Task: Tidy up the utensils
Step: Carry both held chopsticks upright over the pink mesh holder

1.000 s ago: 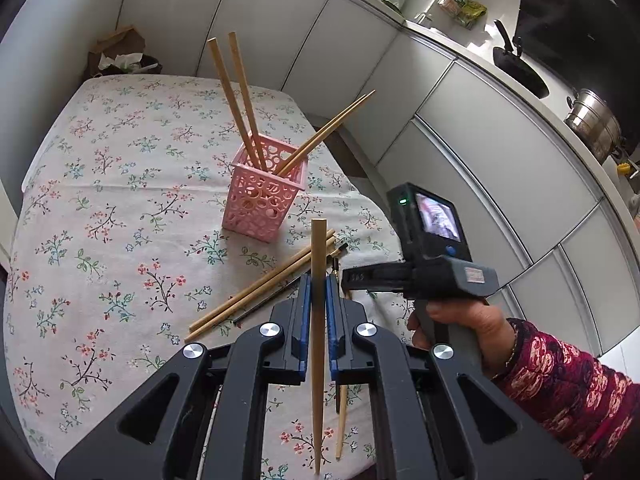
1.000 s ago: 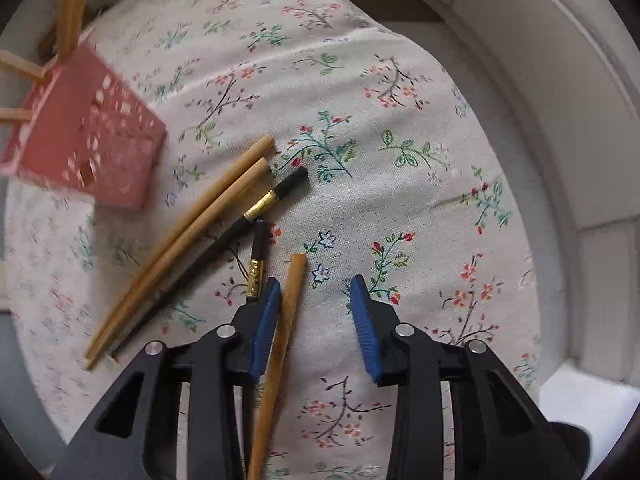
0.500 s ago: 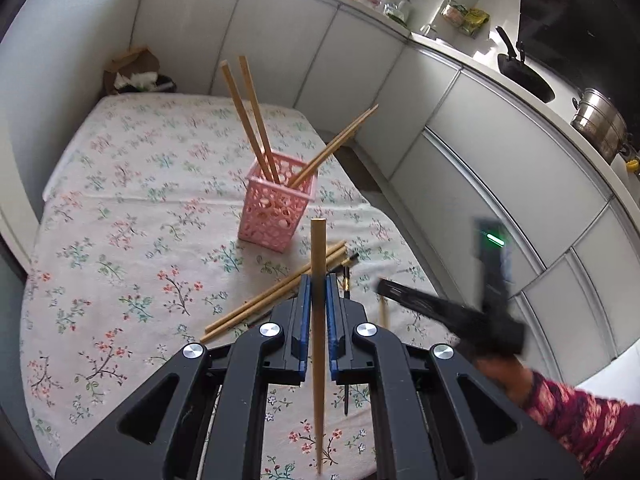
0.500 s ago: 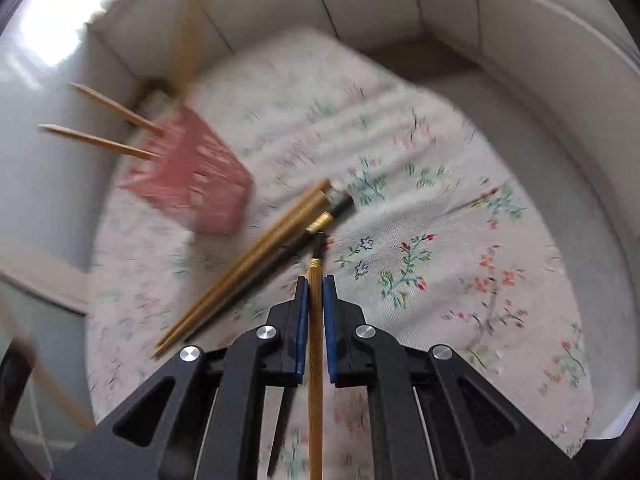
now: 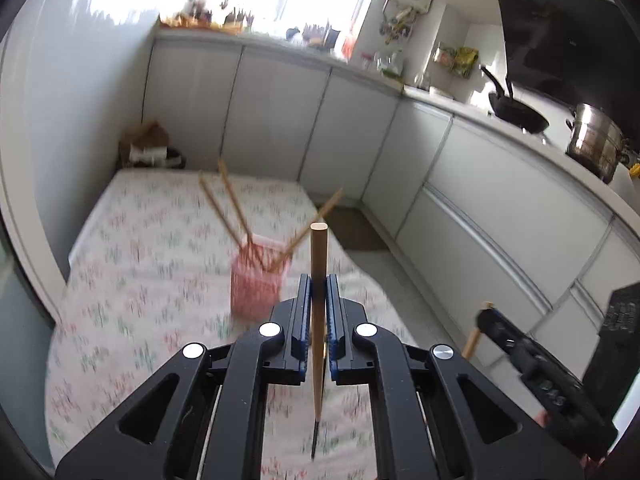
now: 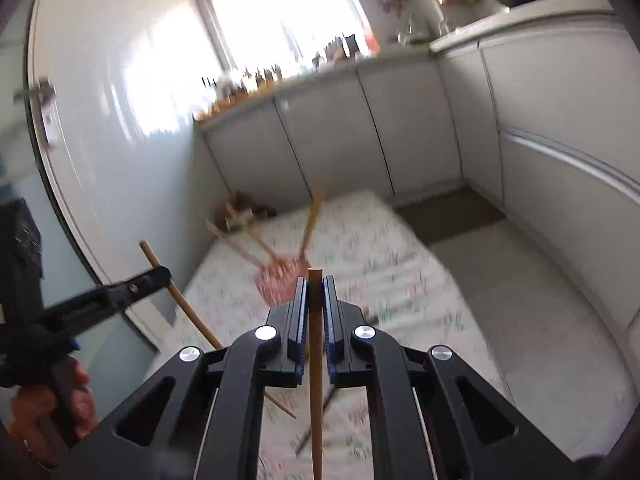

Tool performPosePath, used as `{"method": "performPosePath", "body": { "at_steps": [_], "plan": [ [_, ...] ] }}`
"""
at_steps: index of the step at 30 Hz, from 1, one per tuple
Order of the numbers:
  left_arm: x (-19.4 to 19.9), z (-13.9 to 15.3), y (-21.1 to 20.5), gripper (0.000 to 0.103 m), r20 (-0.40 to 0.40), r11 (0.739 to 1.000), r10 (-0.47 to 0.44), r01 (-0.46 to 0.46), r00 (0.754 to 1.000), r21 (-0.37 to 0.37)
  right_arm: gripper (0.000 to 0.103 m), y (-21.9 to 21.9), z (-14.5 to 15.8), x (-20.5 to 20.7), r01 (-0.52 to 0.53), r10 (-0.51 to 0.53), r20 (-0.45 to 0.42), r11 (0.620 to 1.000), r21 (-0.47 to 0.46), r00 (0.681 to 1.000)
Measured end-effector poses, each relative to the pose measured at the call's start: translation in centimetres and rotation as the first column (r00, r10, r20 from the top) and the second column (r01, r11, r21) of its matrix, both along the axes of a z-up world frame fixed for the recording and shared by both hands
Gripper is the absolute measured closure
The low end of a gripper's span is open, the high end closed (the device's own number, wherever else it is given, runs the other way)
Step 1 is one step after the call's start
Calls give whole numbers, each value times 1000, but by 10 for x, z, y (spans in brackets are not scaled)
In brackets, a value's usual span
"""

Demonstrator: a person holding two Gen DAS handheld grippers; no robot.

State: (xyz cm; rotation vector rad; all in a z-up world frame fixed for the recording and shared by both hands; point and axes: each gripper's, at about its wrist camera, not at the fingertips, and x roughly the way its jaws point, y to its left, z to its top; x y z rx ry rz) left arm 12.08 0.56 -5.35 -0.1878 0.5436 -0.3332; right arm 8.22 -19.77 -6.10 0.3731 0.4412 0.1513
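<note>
White cabinets [image 5: 500, 184] wrap round the floral table [image 5: 132, 240], where a blurred pink basket [image 5: 256, 288] holds three slanting chopsticks [image 5: 230, 208]. Both tongs are raised above it: the left tongs [image 5: 319, 312] clamp one chopstick [image 5: 319, 256], and the right tongs [image 6: 315, 308] clamp another chopstick [image 6: 315, 360].

A pink perforated basket [image 5: 258, 288] stands upright on a floral cloth, holding three wooden chopsticks [image 5: 230, 208] that lean outward. Two more wooden chopsticks are held upright in mid-air, one [image 5: 319, 264] in each view [image 6: 315, 320].
</note>
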Motion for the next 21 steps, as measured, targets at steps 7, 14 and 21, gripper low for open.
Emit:
{"method": "performPosePath", "body": {
  "at_steps": [7, 14, 21],
  "plan": [
    [37, 60, -8, 96, 129, 996, 89, -89, 988, -1, 95, -15, 59, 20, 55, -56, 177, 998, 10, 983],
    [90, 71, -14, 96, 213, 980, 177, -193, 961, 56, 95, -23, 73, 50, 95, -101, 213, 995, 36, 972],
    [132, 20, -12, 96, 145, 970, 204, -220, 968, 106, 95, -11, 58, 82, 97, -96, 209, 995, 6, 973]
  ]
}}
